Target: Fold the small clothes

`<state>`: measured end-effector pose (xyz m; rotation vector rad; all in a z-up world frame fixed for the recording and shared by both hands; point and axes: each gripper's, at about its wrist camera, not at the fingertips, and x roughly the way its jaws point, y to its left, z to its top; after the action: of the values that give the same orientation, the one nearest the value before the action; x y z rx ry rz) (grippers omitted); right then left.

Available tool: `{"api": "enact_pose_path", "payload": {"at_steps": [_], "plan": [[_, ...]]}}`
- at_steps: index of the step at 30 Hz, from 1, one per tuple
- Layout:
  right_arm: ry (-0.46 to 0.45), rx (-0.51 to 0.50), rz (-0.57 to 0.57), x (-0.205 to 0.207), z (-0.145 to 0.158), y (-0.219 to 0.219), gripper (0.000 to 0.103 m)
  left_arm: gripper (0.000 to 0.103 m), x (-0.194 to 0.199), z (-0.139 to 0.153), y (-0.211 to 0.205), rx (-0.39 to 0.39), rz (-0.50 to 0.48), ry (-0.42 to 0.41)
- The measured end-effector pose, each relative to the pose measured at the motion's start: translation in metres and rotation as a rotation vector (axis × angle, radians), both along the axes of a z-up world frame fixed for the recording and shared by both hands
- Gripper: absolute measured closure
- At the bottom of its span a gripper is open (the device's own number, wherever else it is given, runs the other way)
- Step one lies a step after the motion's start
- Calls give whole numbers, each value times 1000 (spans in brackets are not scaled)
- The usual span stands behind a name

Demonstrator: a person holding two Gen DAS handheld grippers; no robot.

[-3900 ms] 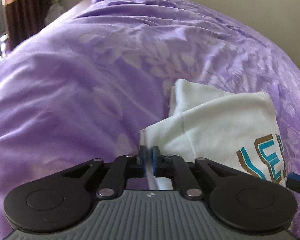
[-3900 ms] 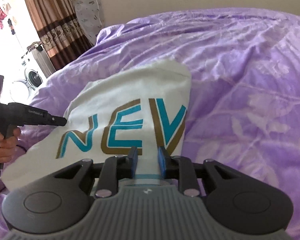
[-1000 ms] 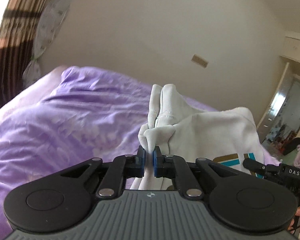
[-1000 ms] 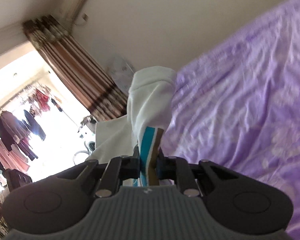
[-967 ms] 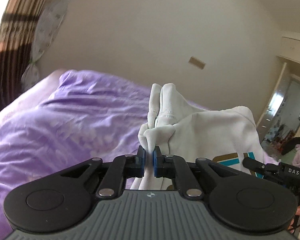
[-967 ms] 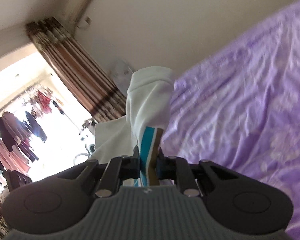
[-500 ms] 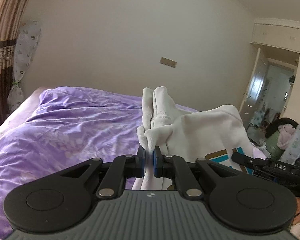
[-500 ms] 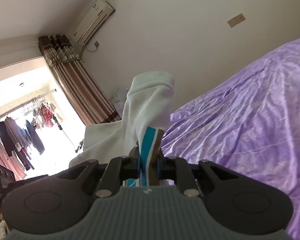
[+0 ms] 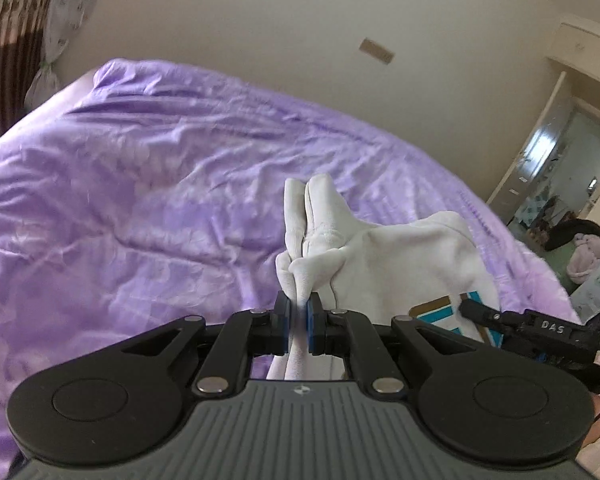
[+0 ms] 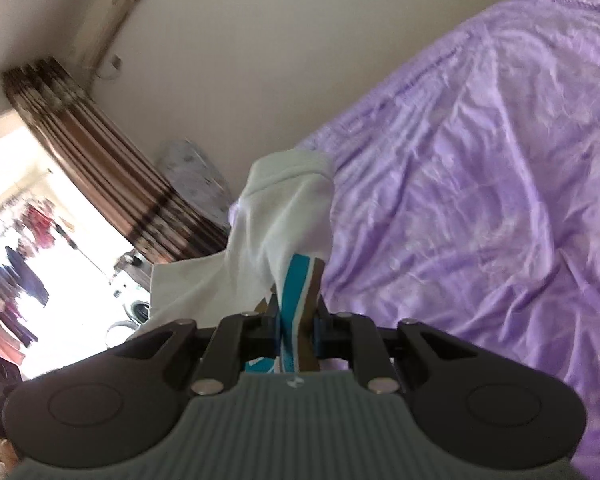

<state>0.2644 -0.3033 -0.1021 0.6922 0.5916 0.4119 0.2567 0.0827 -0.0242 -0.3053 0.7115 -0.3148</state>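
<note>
**Both tools clamped on white shirt, garment held up above bed**

Left tool [image 9: 298, 322]: blue pads pressed together on a bunched fold of the white shirt [image 9: 384, 268]. Cloth rises out of the pinch in two rounded lobes and spreads to the right as a broad panel. Teal and brown lettering shows at the panel's lower right edge, partly covered by the right tool [image 9: 470, 307] — a black finger marked "DAS" reaching in from the right of the left wrist view.

Right tool [image 10: 298, 330]: pressed together on the shirt [image 10: 284, 216] at a printed part, with a teal band and a brown band running between the pads. White cloth stands up from the grip and drapes off to the left.

Location: the shirt hangs between the two tools, in front of the purple bedspread [image 9: 140, 184], which is creased and carries a pale leaf pattern. Whether any hem touches the bed cannot be told; the tool bodies block the lower view.

Surroundings: beige wall, striped brown curtain [image 10: 112, 176] — bright window beside it, blurred.
</note>
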Motion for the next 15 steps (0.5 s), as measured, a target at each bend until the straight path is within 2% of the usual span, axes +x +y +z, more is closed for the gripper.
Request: {"api": "enact_pose_path", "payload": {"at_steps": [3,8,12,15], "plan": [[34,-15,10,29,-13,6,93,95,28,-19,8,27,1,49],[141,-39,15,76,-58,12,93,95,64,-76,17,40,6,173],[250,-57,5,97,-98,11,93,95,79,-119,24,37,19,254],[319,-36,-5,107,-123,5,93,94,82,-135,32,12,11,278]]}}
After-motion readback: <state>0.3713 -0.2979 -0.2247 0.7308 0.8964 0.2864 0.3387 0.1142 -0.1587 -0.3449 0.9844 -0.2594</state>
